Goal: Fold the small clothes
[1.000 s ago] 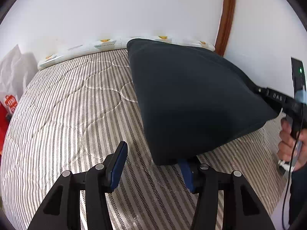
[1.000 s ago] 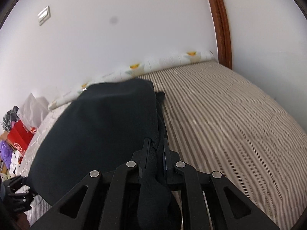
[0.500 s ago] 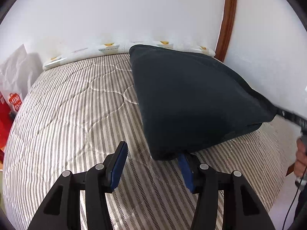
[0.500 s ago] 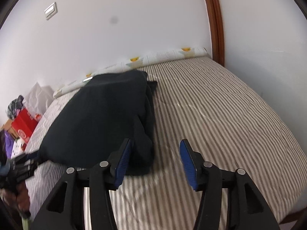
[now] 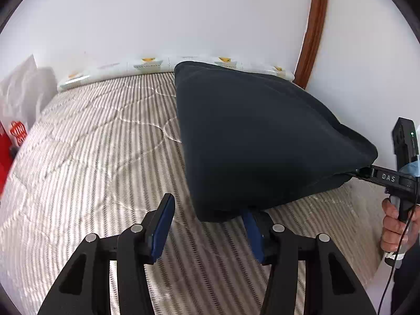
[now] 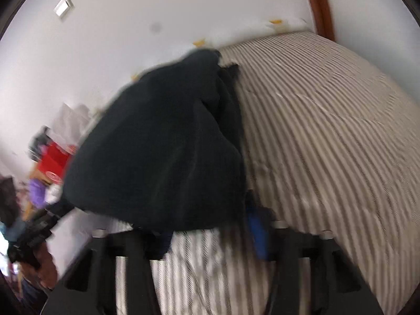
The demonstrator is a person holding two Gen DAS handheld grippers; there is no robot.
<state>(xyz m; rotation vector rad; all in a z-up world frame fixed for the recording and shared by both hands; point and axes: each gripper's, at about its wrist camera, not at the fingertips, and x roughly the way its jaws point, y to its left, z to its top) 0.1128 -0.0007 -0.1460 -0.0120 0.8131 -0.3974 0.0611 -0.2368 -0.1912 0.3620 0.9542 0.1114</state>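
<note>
A dark navy garment (image 5: 257, 141) lies folded in a thick bundle on the striped bed (image 5: 99, 162). My left gripper (image 5: 207, 225) is open; the garment's near corner overlaps its right finger. In the blurred right wrist view the garment (image 6: 162, 157) fills the middle. My right gripper (image 6: 210, 233) is open there, its jaws wide apart with the garment's near edge over the left finger. The right gripper also shows at the garment's right corner in the left wrist view (image 5: 367, 173).
A white wall runs behind the bed, with a wooden door frame (image 5: 315, 26) at the right. White and red bags (image 5: 18, 120) stand at the bed's left side. A patterned mattress edge (image 5: 147, 64) runs along the wall.
My right gripper let go of the garment and opened, then moved in again at its corner. The garment has settled lower on the bed. My left gripper stayed open.
</note>
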